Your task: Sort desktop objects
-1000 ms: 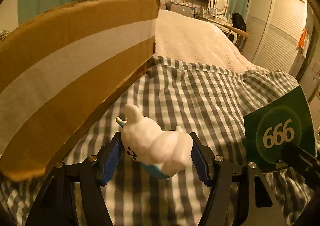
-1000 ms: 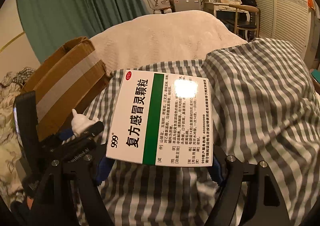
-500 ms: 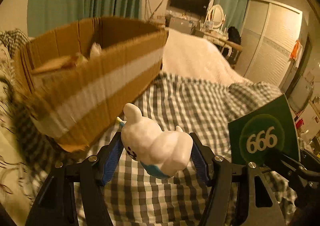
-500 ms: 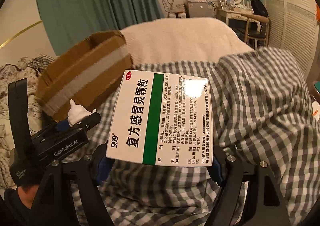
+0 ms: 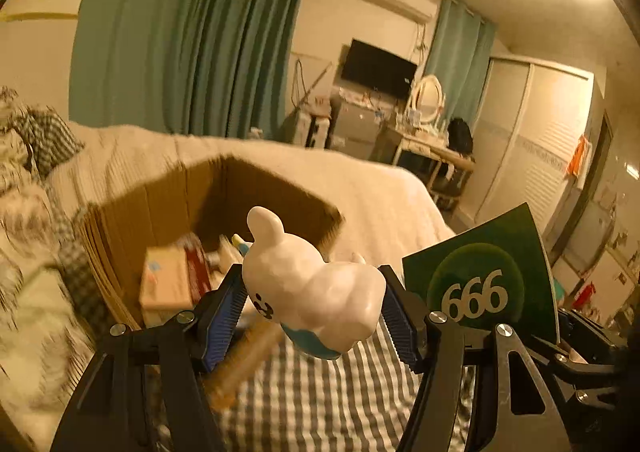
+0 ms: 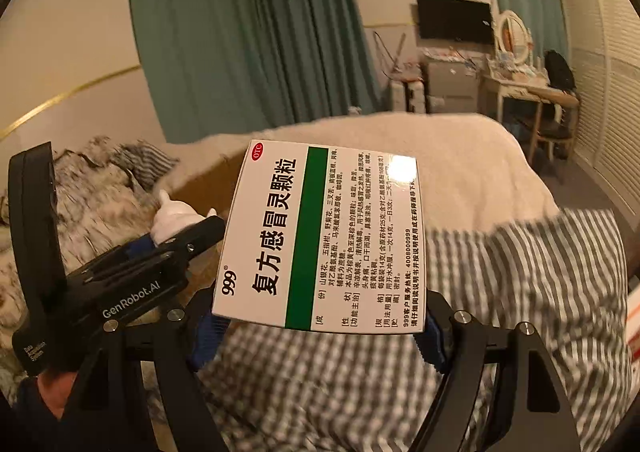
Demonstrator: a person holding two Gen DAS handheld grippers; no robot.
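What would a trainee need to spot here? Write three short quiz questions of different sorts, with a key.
1. True or false: the left gripper holds the white animal figurine.
2. What does the right gripper hold: (a) a cup, (b) the medicine box, (c) nothing?
3. Fill in: the cardboard box on the bed is ____, with items inside.

Key: 1 true; 2 b; 3 open.

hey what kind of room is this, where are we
Most likely a bedroom: a bed with a checked cover, a dressing table with a round mirror, and a wall-mounted TV beside teal curtains.
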